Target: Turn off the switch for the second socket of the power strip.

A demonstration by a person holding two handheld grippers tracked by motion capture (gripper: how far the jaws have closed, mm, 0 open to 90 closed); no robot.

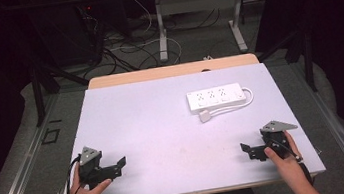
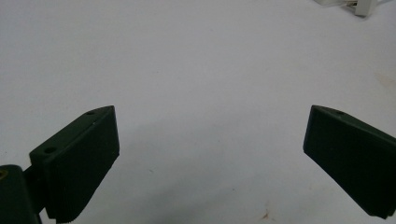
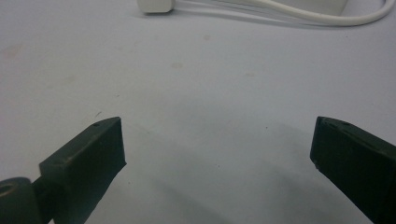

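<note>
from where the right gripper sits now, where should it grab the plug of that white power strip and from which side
Grip the plug across its short sides, coming from the person's side of the table with the open right gripper. It lies flat, clear of the power strip, and its cable leaves toward the right, so the near face looks free. Its prongs cannot be made out.

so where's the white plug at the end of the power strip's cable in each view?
High view: plug right of centre, just in front of the power strip.
Left gripper view: top right corner, cut off.
Right gripper view: top edge, left of centre.
Shared landmark: white cable beside it.
</note>
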